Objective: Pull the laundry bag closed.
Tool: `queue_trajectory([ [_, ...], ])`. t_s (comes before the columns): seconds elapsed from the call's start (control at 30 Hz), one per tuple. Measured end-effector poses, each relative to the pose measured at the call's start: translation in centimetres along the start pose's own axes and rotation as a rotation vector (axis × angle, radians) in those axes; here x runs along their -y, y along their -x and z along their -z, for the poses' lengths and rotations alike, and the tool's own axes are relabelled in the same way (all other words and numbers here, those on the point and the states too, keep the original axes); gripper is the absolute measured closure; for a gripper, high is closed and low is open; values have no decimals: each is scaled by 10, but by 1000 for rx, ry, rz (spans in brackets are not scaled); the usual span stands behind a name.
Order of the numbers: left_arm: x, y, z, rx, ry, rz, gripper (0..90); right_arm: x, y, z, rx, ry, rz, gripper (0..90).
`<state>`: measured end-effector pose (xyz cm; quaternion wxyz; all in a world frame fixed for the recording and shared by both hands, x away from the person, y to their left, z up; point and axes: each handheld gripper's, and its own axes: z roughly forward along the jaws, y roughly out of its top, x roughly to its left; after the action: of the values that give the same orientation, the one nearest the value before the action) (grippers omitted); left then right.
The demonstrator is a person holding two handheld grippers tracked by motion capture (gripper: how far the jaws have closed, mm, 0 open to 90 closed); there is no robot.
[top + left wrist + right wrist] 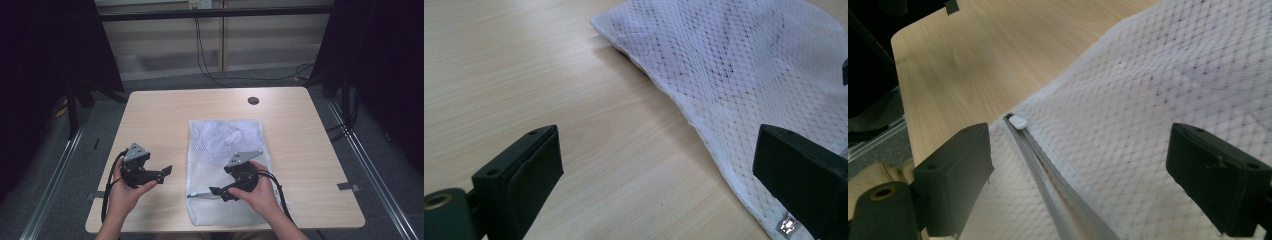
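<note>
Mesh bag (227, 150) with pale cloth inside, right gripper (220, 192) agape over its zip (1048, 175) — left gripper (167, 171) agape beside it, both empty

Light wood-grain rectangular table (155, 115) in front of me, rounded corners, pale laminate top. White mesh zip bag (225, 145) lies flat on it, right of centre, reaching nearly to near edge. Grey zipper (1048, 180) runs along bag's near end, white end stop (1018, 122) at its tip, close to bag's corner. Small metal pull tab (787, 225) rests at bag's edge. Small round black disc (253, 100) sits near far edge, well apart from bag.
</note>
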<state>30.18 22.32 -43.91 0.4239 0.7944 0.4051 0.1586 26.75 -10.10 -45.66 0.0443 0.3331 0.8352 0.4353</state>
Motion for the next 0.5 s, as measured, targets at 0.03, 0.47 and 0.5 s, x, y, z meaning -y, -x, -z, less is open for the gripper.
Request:
queue_trajectory([
  [0.03, 0, 0, 0, 0, 0, 0, 54, 0, -1, -1, -3, 8, -7, 111],
  [0.47, 1, 0, 0, 2, -9, 0, 54, 1, -6, -18, -43, 1, -25, 134],
  [0.5, 1, 0, 0, 1, -9, -2, 54, 1, -7, -19, -41, -3, -26, 135],
])
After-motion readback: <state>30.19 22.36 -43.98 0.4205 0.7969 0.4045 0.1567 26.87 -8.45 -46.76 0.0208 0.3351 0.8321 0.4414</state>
